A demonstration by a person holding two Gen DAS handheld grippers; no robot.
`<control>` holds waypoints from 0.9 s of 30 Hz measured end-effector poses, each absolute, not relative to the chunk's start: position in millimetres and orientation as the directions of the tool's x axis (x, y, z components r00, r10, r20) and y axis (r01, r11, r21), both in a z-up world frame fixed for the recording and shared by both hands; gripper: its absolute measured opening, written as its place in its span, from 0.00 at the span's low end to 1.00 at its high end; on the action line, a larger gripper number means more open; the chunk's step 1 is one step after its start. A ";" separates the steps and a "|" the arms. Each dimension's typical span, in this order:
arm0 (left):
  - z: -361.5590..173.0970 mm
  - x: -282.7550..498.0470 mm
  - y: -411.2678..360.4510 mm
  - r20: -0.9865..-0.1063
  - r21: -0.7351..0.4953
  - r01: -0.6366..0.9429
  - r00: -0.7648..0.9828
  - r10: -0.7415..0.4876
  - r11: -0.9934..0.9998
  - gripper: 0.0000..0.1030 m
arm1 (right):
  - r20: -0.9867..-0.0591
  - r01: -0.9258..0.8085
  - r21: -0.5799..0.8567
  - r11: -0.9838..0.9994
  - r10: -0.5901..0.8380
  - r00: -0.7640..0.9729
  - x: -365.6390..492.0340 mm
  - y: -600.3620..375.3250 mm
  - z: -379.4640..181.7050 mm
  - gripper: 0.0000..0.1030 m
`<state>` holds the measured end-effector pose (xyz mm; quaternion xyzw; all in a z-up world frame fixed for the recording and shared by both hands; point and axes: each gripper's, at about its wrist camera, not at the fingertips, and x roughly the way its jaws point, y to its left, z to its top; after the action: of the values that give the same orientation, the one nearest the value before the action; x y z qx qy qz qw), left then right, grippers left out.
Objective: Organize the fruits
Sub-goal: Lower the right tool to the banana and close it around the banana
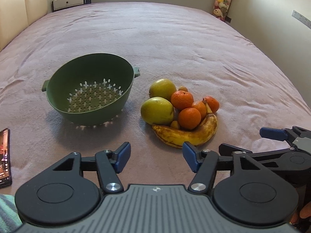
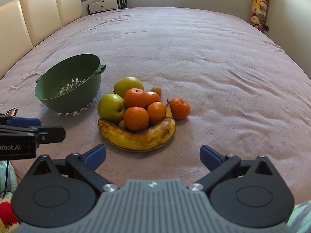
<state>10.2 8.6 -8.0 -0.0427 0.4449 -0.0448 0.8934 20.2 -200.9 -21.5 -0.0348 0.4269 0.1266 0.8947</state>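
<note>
A green colander [image 1: 88,102] [image 2: 69,89] sits empty and tilted on the pink bedspread. To its right lies a pile of fruit: two green apples [image 1: 157,110] [image 2: 111,107], several oranges [image 1: 189,118] [image 2: 136,118], a few small yellow fruits and a spotted banana [image 1: 186,135] [image 2: 136,136] curled along the near side. My left gripper [image 1: 155,158] is open and empty, just short of the banana. My right gripper [image 2: 152,157] is open and empty, near the banana; it also shows at the right edge of the left wrist view [image 1: 250,140].
A phone [image 1: 4,157] lies at the near left edge of the bed. A cream headboard [image 2: 38,17] runs along the left. A white cabinet [image 2: 107,4] and a bag of plush toys [image 2: 259,5] stand beyond the far end of the bedspread [image 2: 194,48].
</note>
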 end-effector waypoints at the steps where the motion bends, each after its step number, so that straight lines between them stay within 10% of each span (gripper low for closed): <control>1: -9.3 11.7 9.5 -0.790 -0.128 0.043 0.600 -0.128 0.991 0.64 | -0.770 -0.259 0.048 0.965 0.200 0.605 21.7 -200.7 -22.2 0.91; 16: -42.2 47.2 12.7 -0.785 -0.244 0.022 0.582 -0.211 0.970 0.41 | -0.806 -0.063 0.257 0.964 0.250 0.537 63.1 -221.7 -54.9 0.53; 27: -68.5 74.6 24.8 -0.795 -0.339 -0.065 0.554 -0.248 0.939 0.34 | -0.803 0.160 0.481 0.862 0.360 0.475 89.7 -234.6 -92.3 0.53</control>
<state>74.6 24.8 -68.5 -0.1672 0.4693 -0.0528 0.8654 89.7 -234.6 -92.3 0.2555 0.5086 0.0612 0.8199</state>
